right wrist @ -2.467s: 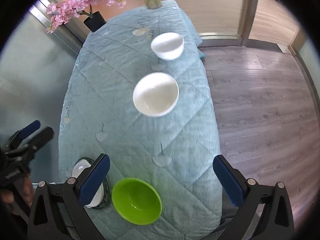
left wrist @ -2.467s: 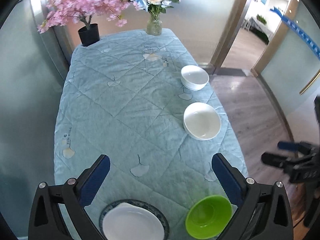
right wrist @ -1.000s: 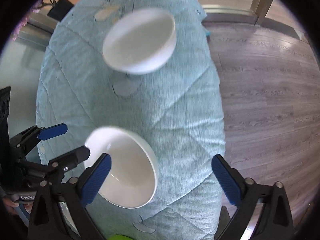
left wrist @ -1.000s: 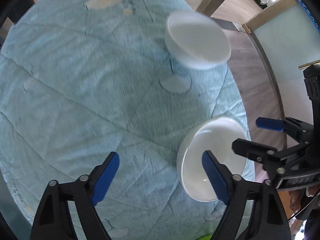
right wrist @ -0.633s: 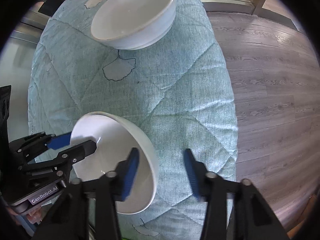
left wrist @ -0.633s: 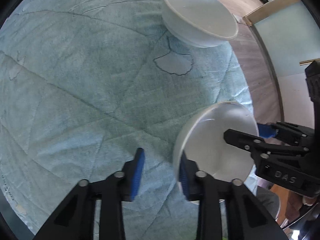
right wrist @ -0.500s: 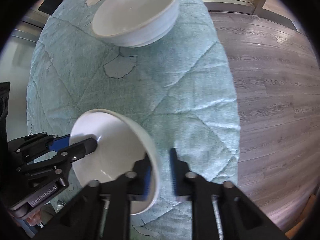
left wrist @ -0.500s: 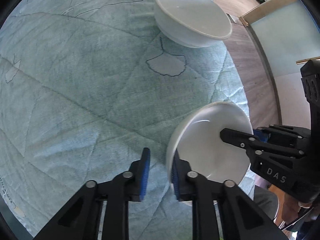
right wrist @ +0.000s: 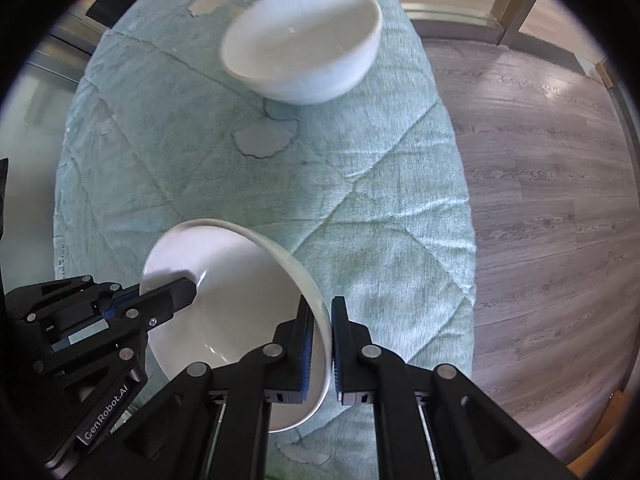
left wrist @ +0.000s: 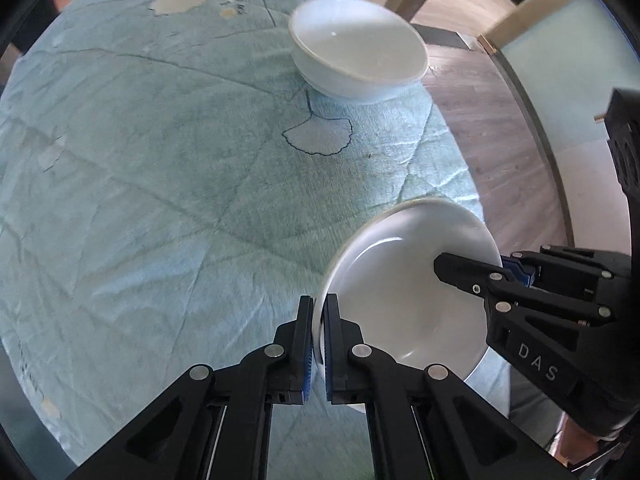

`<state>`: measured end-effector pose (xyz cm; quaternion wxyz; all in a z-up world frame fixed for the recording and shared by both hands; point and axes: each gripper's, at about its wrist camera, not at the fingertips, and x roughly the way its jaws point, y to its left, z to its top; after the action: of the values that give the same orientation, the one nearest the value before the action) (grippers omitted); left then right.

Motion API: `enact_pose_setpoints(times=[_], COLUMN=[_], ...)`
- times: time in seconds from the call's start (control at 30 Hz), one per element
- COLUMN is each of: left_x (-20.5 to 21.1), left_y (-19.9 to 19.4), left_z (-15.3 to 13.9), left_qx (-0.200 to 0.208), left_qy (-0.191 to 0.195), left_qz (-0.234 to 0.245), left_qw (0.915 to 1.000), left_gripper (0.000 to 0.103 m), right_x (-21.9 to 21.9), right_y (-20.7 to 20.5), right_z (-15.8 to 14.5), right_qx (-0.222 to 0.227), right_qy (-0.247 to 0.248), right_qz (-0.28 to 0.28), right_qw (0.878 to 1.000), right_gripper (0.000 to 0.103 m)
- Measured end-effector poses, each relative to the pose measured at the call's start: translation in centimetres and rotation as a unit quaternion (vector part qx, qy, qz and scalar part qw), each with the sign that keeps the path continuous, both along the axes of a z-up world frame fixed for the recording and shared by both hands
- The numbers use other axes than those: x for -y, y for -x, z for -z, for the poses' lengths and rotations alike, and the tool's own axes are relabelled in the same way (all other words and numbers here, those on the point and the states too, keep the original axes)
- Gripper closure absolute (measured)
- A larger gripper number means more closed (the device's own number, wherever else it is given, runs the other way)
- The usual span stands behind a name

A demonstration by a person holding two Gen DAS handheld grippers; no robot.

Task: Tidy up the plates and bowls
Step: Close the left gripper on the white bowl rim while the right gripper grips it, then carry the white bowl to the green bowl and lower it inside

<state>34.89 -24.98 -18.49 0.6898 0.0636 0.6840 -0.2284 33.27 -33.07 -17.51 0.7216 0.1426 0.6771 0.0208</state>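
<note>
1. left gripper point(left wrist: 318, 334) is clamped on the left rim of the near white bowl point(left wrist: 404, 304), one pad inside, one outside.
2. the near white bowl sits tilted at the right edge of the quilted blue cloth point(left wrist: 160, 184).
3. right gripper point(right wrist: 320, 344) pinches that bowl's opposite rim.
4. far white bowl point(left wrist: 356, 64) rests on the cloth beyond the near bowl, well apart from it.

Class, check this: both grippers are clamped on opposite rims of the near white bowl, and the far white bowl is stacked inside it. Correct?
Not quite. The far white bowl stands apart on the tablecloth, as both wrist views show. The left gripper and right gripper do clamp the near white bowl.
</note>
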Motion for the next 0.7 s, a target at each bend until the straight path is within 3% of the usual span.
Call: enact_pose_setpoints(times=[0.2,0.5,0.7], left_x=[-1.4,-3.9,-5.2], left_y=[2.5,10.8,17.0], left_z=[-5.2,-14.5,-17.3], left_qx=[0.03,0.066,0.072], left_qy=[0.004,0.02,0.015], left_qz=[-0.004,0.001,-0.002], left_qw=[0.9995,0.9976,0.9973], left_gripper=[0.102,0.102,0.102], right_x=[-0.7,-1.4,-2.3], right_y=[2.7,9.9,15.4], right_z=[-4.2,-11.3,-13.7], right_qx=[0.032,0.063,0.08], right_qy=[0.001,0.013,0.002], right_qz=[-0.001,-0.001,0.001], right_qw=[0.999,0.998,0.997], right_gripper=[0.095,0.096,0.096])
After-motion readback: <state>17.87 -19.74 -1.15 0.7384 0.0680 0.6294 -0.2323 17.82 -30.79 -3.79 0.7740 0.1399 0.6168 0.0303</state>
